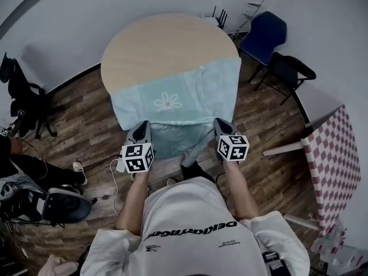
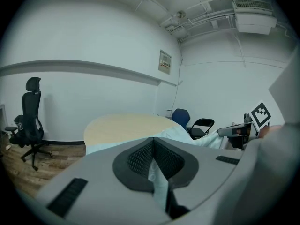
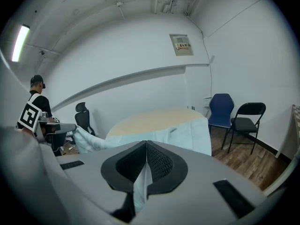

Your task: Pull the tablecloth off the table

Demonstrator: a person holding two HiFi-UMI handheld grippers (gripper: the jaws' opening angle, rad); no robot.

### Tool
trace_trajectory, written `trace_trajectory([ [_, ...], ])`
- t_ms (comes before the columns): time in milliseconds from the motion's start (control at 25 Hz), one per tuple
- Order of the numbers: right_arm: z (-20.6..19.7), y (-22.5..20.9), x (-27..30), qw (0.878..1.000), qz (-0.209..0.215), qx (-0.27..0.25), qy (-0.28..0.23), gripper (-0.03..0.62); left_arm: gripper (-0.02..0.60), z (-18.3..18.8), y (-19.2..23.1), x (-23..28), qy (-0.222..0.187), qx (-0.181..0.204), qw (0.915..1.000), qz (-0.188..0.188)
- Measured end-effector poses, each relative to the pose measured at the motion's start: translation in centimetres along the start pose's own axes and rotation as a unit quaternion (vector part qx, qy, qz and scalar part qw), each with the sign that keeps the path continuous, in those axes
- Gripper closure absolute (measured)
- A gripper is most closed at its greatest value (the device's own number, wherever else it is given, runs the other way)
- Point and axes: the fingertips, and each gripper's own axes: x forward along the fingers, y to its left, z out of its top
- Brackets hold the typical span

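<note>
Two claws show in the head view, each carrying a marker cube: the left claw (image 1: pixel 142 125) at 7 o'clock of the round, pale wooden surface (image 1: pixel 161 45) and the right claw (image 1: pixel 222 122) at 5 o'clock of it. A pale blue fabric tablecloth (image 1: pixel 178 99) with a white flower print covers only the near part of the surface, from its middle to 6 o'clock, and hangs over that edge toward the brown plank floor (image 1: pixel 80 114). Both claws meet its hanging hem. A blue padded chair (image 1: pixel 265 33) and a black folding chair (image 1: pixel 290 71) stand at 1 to 2 o'clock of the surface. A black office chair (image 1: pixel 20 99) is at 9 o'clock and a red-and-white chequered cloth (image 1: pixel 333 160) at 4 o'clock.

In the left gripper view, the left claw's jaws are pressed together on a thin fold of the tablecloth, which runs out from between the black ribbed pads (image 2: pixel 138 158). Bare wood lies at 11 o'clock beyond the jaws, the cloth at 1 o'clock.

In the right gripper view, the right claw is likewise clamped on a pale strip of the tablecloth. The cloth drapes over the surface's edge at 1 o'clock, with the two chairs at 2 to 3 o'clock.
</note>
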Motion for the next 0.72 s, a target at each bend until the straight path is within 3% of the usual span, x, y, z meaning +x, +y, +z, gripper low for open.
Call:
trace_trajectory([
  [720, -0.1, 3.3, -11.7, 0.997, -0.009, 0.007, -0.08, 0.56, 0.566, 0.8, -4.5, -9.1, -0.045, 0.007, 0.9987, -0.021],
])
